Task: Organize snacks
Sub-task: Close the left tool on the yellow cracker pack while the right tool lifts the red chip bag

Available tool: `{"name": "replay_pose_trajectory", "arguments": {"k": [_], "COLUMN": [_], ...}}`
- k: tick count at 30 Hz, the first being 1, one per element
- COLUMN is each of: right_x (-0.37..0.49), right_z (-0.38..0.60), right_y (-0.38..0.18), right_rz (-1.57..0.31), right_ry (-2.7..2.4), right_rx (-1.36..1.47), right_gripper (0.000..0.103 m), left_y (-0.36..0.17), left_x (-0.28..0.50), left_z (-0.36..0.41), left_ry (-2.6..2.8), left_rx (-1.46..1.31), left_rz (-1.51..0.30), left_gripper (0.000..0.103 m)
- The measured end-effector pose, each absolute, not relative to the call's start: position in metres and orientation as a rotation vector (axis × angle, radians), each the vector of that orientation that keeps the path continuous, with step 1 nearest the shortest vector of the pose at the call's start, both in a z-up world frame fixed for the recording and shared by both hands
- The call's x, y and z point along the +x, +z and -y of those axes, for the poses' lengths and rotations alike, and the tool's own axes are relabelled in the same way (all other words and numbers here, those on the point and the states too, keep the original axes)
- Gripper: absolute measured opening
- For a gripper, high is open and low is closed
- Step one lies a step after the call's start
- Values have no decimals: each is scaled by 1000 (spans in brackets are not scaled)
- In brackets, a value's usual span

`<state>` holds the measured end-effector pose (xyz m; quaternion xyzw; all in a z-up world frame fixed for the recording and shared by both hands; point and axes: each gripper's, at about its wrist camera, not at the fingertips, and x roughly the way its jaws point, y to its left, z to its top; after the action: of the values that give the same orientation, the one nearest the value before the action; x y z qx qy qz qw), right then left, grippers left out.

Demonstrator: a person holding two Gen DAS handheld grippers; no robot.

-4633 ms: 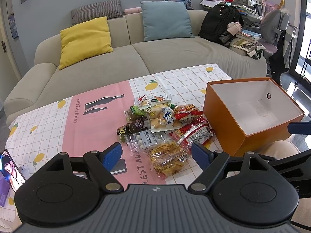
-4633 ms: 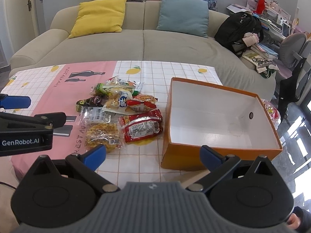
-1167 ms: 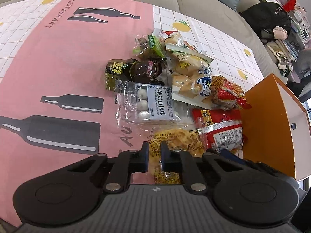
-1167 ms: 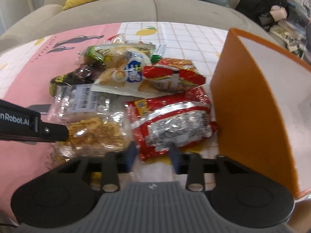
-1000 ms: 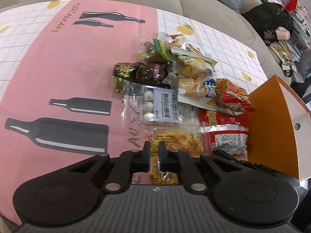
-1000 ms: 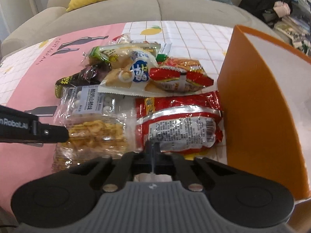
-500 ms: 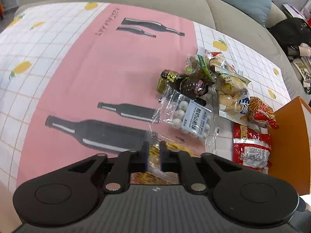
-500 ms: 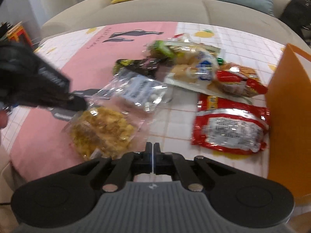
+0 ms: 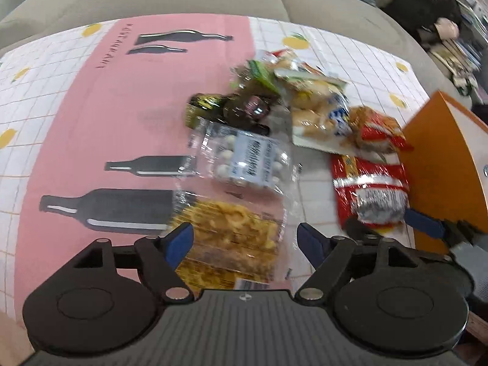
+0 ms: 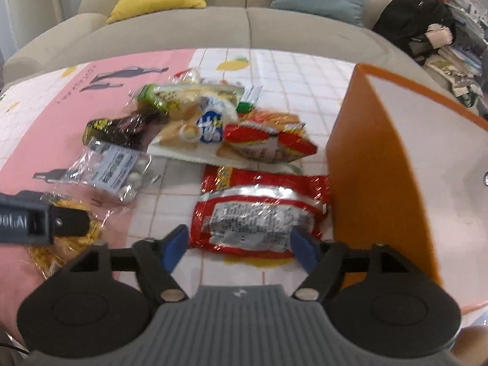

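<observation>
A: Both tools stand wide with nothing in them; the left tool (image 9: 245,239) brackets the clear bag of yellow crisps (image 9: 231,238) at the near edge of the tabletop (image 9: 76,116), and the right tool (image 10: 239,242) brackets the red packet (image 10: 259,213), which lies just beside the outer wall of the orange box (image 10: 375,164).

B: So which goes first?

A: I'd judge the red packet; it is nearest the box, and the box sits at the right edge; close on the packet's near end, where the foil bunches, not on its flat middle.

B: And the crisps?

A: Pinch the sealed seam only; squeezing the belly would likely crush them; the film looks slippery, so grip firmly before lifting.

B: Anything to watch?

A: The box wall stands high; lift the packet well clear of its rim; the rest of the snack pile (image 10: 195,122) lies toward the tabletop's middle, overlapping, so take one bag at a time.
</observation>
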<state>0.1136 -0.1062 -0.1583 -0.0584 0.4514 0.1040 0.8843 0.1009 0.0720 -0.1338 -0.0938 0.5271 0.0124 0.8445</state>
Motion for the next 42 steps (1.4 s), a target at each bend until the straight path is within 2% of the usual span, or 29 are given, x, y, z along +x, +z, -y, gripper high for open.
{"name": "replay_pose_trajectory", "arguments": {"k": [2,10,15,20,23,25,26,28,34,42], "right_x": [112,116,107,93,86,84,85,93,128,146], "right_z": [101,89,87,78,81,84,84,85,90,104], "right_y": [-161,-174,-165,-155,-144,-137,-137,-139,-161,-176], "right_rz": [-935,-936,-937,-936,-893,-840,-818,-788,-847,-898], "right_ry": [223,178,297,452,448,431,424,434,478,485], "right_rx": [-145,-224,-146,-103,-123,-193,-239,-315,-375,-278], "right_gripper": [89,96,91,71,69,74,84,92,96,100], "left_y": [-137,-144,-143,-139,-134,-132,-133,-134,-142,-154], "left_x": [102,104,103,97,94,92,91,91,91,94], "left_z": [-69,-72,-81,-96,-101,-102,-104,-107,-105,-98], "left_ry": [16,45,36,22,0,-21,-30,-40,-22,-20], "left_rx": [-180,-101,-119,-166,-149,-125,-121,-123,-91,-79], "left_rz": [-1117,-1115,-1115,-1126,-1133,-1145,-1154,-1181,-1203,-1216], "left_gripper": [95,97,97,97,97,97,97,97,101,103]}}
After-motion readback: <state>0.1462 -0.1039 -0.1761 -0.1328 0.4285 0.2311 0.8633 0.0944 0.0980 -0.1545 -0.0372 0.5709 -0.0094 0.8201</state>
